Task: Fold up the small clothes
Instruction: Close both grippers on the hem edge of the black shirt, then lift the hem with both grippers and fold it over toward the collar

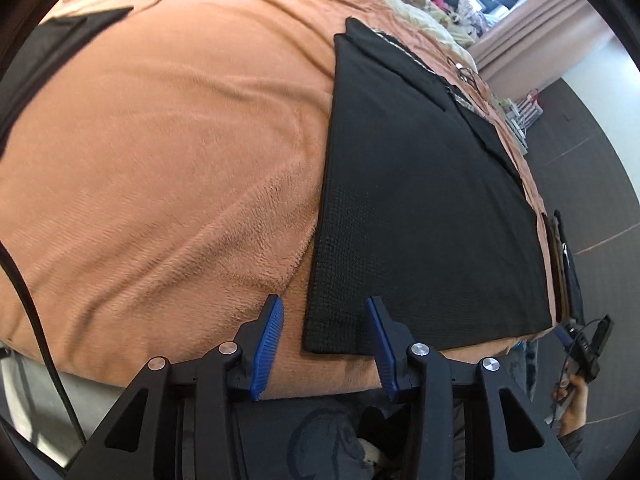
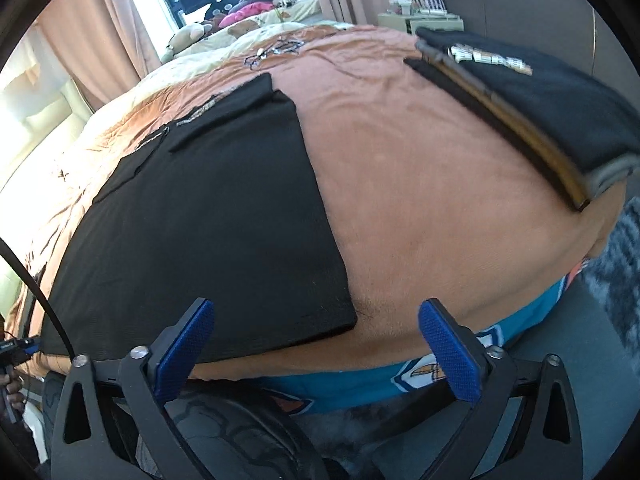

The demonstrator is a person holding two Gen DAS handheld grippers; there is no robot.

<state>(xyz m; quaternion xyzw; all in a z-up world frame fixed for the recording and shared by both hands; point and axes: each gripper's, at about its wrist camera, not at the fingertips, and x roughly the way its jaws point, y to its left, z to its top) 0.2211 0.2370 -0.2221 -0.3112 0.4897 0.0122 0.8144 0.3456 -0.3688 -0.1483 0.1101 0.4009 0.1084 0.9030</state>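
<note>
Two grippers hover with jaws spread, holding nothing, at the black garment's (image 1: 420, 200) near hem: left gripper (image 1: 326, 342) over its lower-left corner, right gripper (image 2: 316, 344) over its lower-right corner (image 2: 340, 320); long axis runs up-frame across the bed (image 1: 140, 160).

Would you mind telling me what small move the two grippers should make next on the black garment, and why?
Probably lower both onto the near hem corners. The black garment lies flat on the orange blanket, partly folded, and the left gripper and right gripper hover open over those corners, holding nothing.
</note>
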